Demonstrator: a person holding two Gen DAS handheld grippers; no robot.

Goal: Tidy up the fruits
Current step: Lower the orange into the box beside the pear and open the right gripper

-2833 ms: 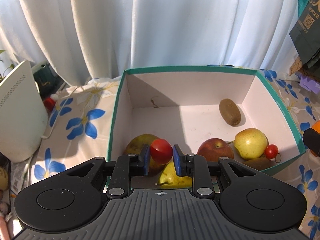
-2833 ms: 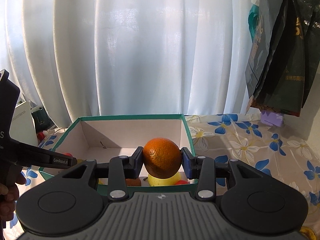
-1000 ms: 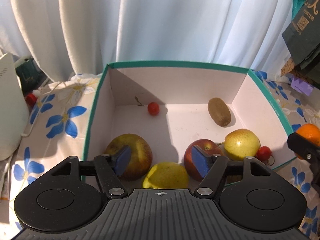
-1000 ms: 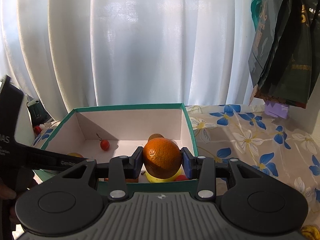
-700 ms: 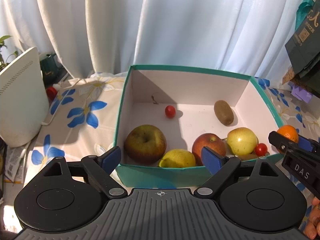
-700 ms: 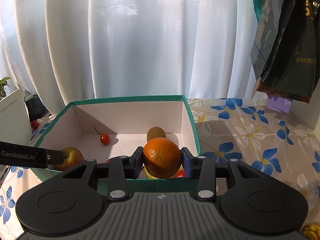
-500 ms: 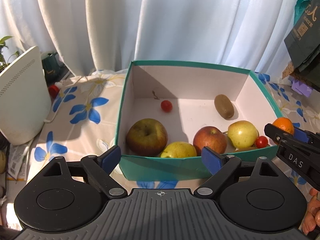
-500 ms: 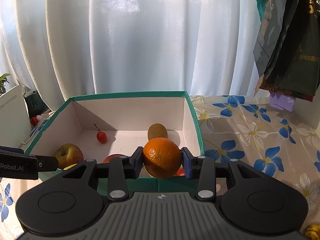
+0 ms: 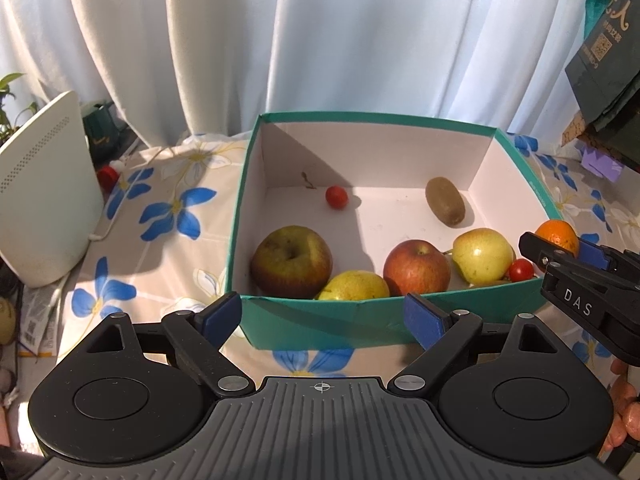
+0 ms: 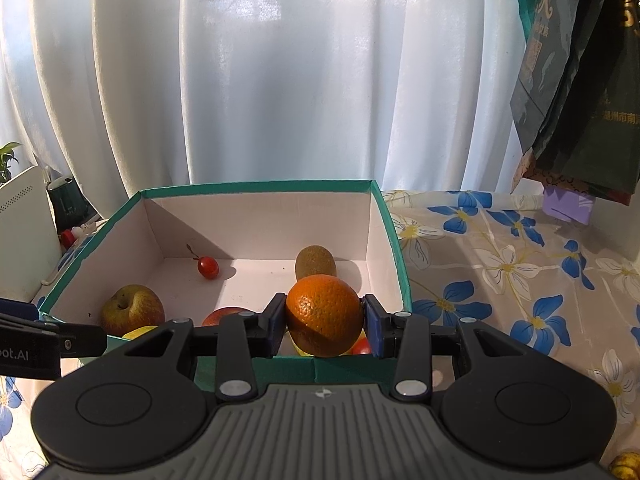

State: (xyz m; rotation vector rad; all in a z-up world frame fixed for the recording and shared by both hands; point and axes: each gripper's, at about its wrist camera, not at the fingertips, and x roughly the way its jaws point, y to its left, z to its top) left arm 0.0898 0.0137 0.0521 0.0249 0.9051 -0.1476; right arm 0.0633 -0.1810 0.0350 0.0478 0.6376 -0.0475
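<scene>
A teal-rimmed cardboard box (image 9: 320, 320) (image 10: 256, 188) holds a brownish apple (image 9: 292, 262) (image 10: 132, 310), a yellow pear (image 9: 354, 286), a red apple (image 9: 416, 268), a yellow-green apple (image 9: 482, 256), a kiwi (image 9: 445, 201) (image 10: 316, 262) and two cherry tomatoes (image 9: 336, 197) (image 10: 208, 267) (image 9: 521, 270). My left gripper (image 9: 322, 316) stands open and empty before the box's near wall. My right gripper (image 10: 325, 326) (image 9: 560, 254) is shut on an orange (image 10: 323, 314) (image 9: 558, 236) over the box's near right corner.
A flowered cloth (image 9: 172, 212) (image 10: 500, 280) covers the table. A white device (image 9: 40, 200) stands at the left with a small red object (image 9: 107, 178) behind it. Dark bags (image 10: 576, 80) hang at the right above a purple item (image 10: 566, 202). White curtains (image 9: 320, 40) close the back.
My left gripper let go of the cherry tomato, which now lies at the box's back, then opened wide and drew back out of the box. The right gripper keeps the orange, edging closer.
</scene>
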